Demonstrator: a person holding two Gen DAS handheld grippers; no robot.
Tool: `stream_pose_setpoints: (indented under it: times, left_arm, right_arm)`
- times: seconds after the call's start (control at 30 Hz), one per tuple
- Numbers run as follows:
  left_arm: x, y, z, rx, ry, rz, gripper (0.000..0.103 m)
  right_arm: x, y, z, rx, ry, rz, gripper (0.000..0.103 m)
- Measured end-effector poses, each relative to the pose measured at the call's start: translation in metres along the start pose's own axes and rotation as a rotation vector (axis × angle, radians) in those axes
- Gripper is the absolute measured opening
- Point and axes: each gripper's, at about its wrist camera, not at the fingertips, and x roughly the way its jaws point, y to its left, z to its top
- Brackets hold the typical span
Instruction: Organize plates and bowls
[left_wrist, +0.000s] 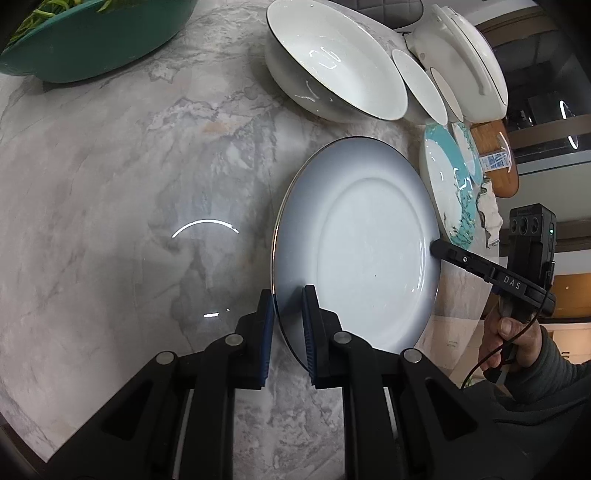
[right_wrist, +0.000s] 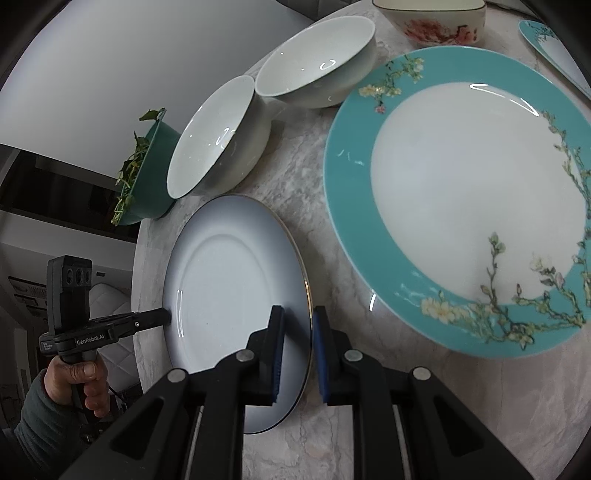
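Observation:
A pale blue-white plate (left_wrist: 369, 251) with a thin dark rim lies on the marble table (left_wrist: 129, 184). My left gripper (left_wrist: 288, 317) straddles its near rim, one finger on each side, with a small gap to the rim. My right gripper (right_wrist: 298, 332) straddles the opposite rim (right_wrist: 306, 295) the same way; its fingers (left_wrist: 443, 251) show in the left wrist view at the plate's far edge. Whether either pair of jaws presses the rim is unclear. A teal floral plate (right_wrist: 461, 206) lies right of the pale plate (right_wrist: 236, 295). Two white bowls (right_wrist: 218, 136) (right_wrist: 314, 62) stand behind.
A large white bowl (left_wrist: 332, 62), smaller white bowls (left_wrist: 421, 85) and a stack of white dishes (left_wrist: 465, 59) stand at the table's far side. A green bowl with greens (left_wrist: 92, 37) is far left. A pink-flowered bowl (right_wrist: 436, 22) and another teal plate (right_wrist: 554, 48) lie beyond.

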Motion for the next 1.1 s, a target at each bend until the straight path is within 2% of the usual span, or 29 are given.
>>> stream_pose_setpoints:
  times: [0.4, 0.73, 0.97, 1.1]
  left_arm:
    - [-0.012, -0.046, -0.072, -0.03, -0.004, -0.02, 0.012]
    - [0.022, -0.095, -0.143, -0.114, 0.009, -0.009, 0.012]
    - [0.043, -0.117, -0.175, -0.13, 0.028, 0.001, 0.013]
    - [0.059, -0.124, -0.182, -0.142, 0.031, 0.004, 0.013]
  right_arm:
    - [-0.044, -0.004, -0.027, -0.052, 0.049, -0.002, 0.018]
    - [-0.065, -0.047, -0.053, -0.083, 0.121, -0.009, 0.018]
    - [-0.073, -0.077, -0.064, -0.102, 0.154, -0.018, 0.018]
    - [-0.07, -0.09, -0.066, -0.103, 0.163, -0.035, 0.018]
